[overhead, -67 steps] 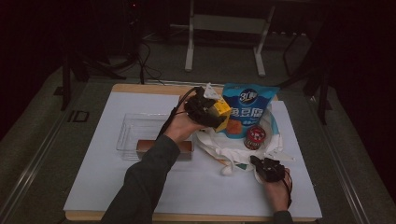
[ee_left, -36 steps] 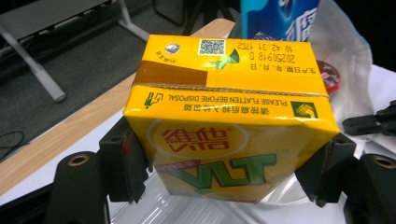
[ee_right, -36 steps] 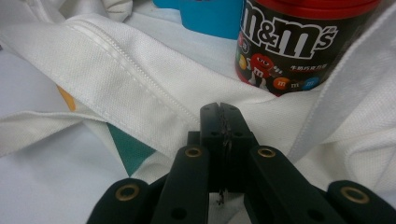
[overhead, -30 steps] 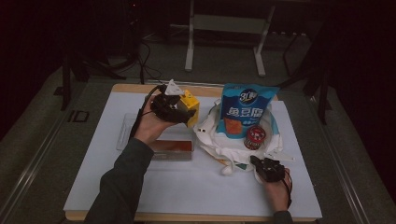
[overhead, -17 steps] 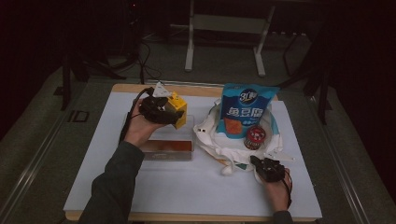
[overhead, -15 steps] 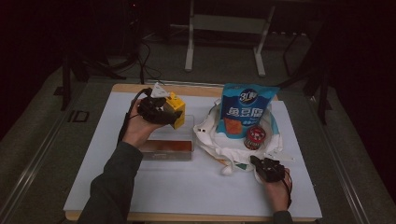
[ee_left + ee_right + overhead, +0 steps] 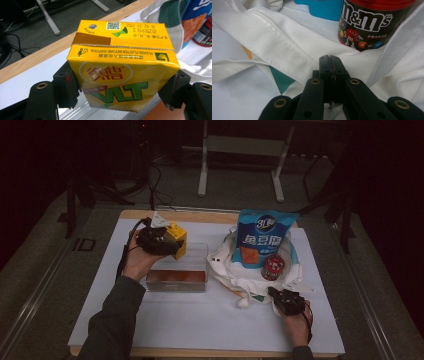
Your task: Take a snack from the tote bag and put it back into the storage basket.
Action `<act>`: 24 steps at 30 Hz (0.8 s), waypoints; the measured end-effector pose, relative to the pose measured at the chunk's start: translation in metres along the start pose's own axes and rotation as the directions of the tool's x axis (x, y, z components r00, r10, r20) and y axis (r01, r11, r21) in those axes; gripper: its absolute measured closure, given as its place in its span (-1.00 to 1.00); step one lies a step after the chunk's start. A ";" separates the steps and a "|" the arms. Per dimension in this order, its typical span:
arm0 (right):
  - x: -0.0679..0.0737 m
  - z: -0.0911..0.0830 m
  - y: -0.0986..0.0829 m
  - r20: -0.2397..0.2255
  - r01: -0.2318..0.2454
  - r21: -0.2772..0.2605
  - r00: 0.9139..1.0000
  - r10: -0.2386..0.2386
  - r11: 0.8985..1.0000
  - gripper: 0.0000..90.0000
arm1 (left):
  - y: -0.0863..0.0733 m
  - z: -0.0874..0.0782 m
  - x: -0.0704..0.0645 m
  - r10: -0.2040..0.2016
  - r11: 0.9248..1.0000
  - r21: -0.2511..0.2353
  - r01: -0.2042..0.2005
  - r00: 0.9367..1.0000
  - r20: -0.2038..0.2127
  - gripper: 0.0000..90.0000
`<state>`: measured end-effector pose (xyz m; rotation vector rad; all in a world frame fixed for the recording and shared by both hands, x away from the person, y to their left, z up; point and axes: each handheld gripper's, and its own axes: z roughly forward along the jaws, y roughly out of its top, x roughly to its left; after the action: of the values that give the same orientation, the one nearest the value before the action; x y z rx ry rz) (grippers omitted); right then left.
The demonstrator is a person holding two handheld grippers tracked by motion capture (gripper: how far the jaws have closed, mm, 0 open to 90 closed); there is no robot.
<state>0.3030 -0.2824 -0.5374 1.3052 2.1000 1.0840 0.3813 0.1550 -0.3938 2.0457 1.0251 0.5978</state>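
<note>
My left gripper (image 7: 167,245) is shut on a yellow lemon tea carton (image 7: 177,237) and holds it above the far left corner of a clear plastic box (image 7: 197,251). In the left gripper view both fingers (image 7: 66,87) press the carton's (image 7: 120,72) sides, with its top facing away. My right gripper (image 7: 286,301) rests at the near edge of a white tote bag (image 7: 240,275). Its jaws are together in the right gripper view, gripper (image 7: 330,62), tips against the bag's hem (image 7: 287,37), with nothing visible between them. An M&M's can (image 7: 367,25) stands just beyond.
Inside the bag a blue snack pouch (image 7: 265,237) stands with the M&M's can (image 7: 273,266) in front of it. A brown block (image 7: 176,276) lies in the clear box. The white table cover (image 7: 200,325) has a wooden far edge (image 7: 200,215). Stand legs (image 7: 202,170) rise on the floor behind.
My left gripper has carried the yellow carton leftward from over the bag to over the clear box's far left corner. The right gripper has stayed where it was.
</note>
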 end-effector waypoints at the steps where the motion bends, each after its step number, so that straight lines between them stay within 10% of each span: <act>1: 0.000 0.000 0.000 0.000 0.000 0.000 1.000 0.000 1.000 0.98 | -0.002 0.000 0.002 -0.006 1.000 0.001 0.006 1.000 0.001 -0.37; 24: 0.001 0.000 0.000 0.004 0.004 0.002 1.000 -0.004 1.000 0.98 | -0.042 -0.003 0.027 -0.086 0.996 0.035 0.087 0.995 -0.050 -0.37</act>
<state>0.3026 -0.2819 -0.5373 1.3018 2.1003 1.0775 0.3750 0.1951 -0.4231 2.0164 1.1552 0.5896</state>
